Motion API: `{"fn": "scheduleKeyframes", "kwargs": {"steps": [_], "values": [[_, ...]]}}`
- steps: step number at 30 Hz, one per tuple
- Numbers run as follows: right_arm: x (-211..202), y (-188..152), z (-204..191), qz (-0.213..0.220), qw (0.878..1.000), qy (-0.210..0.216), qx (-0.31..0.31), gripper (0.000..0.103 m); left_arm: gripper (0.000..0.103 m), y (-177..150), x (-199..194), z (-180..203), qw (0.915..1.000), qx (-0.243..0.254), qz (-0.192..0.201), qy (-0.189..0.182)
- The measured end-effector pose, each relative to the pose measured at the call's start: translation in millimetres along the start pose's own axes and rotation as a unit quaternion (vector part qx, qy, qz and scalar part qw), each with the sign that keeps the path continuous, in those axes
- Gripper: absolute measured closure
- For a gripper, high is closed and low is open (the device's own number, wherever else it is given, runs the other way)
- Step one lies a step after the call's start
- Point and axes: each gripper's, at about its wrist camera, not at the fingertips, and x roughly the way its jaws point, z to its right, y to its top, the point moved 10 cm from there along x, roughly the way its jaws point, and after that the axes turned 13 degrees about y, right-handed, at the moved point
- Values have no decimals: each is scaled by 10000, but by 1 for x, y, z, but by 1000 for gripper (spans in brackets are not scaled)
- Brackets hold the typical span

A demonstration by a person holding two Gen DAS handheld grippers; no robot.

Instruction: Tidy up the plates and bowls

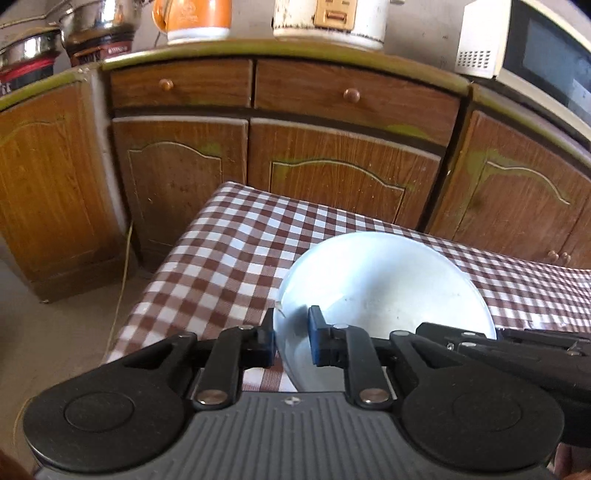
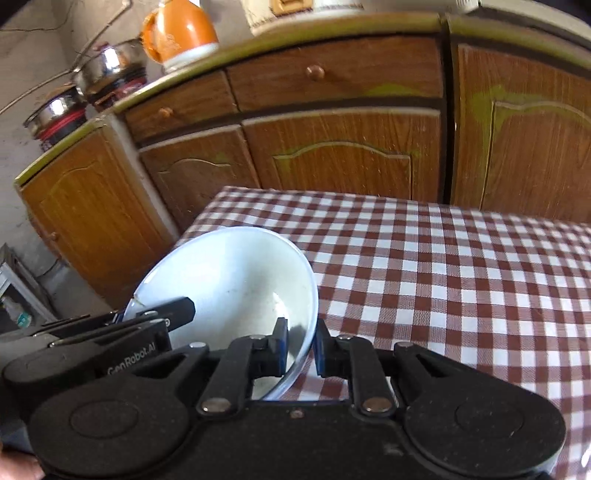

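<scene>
A white bowl (image 1: 384, 288) hangs tilted above the checked tablecloth (image 1: 221, 251), held from both sides. My left gripper (image 1: 291, 338) is shut on the bowl's left rim, one blue pad inside and one outside. In the right wrist view the same bowl (image 2: 229, 280) sits at the lower left, and my right gripper (image 2: 301, 345) is shut on its right rim. Each gripper shows in the other's view: the right one (image 1: 491, 339) at the bowl's far edge, the left one (image 2: 159, 314) at the bowl's left edge.
The table (image 2: 443, 266) with the brown-and-white cloth stands in front of wooden cabinets (image 1: 332, 158). On the counter are an orange jug (image 1: 192, 18), a rice cooker (image 1: 332, 18), steel pots (image 1: 99, 26) and a microwave (image 1: 535, 48). Bare floor (image 1: 55, 332) lies left of the table.
</scene>
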Motion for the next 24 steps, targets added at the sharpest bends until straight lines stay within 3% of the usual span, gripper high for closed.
{"fn": "scheduleKeyframes", "kwargs": {"steps": [12,24], "values": [[-95,-27,-58,220,9995,201,-69,84,85,-20,-109,-18,9989,86,295,357],[-165,-67,-104,308,9987,345,-235,84,84,-46,-174,-37,9975,-40,405,571]]}}
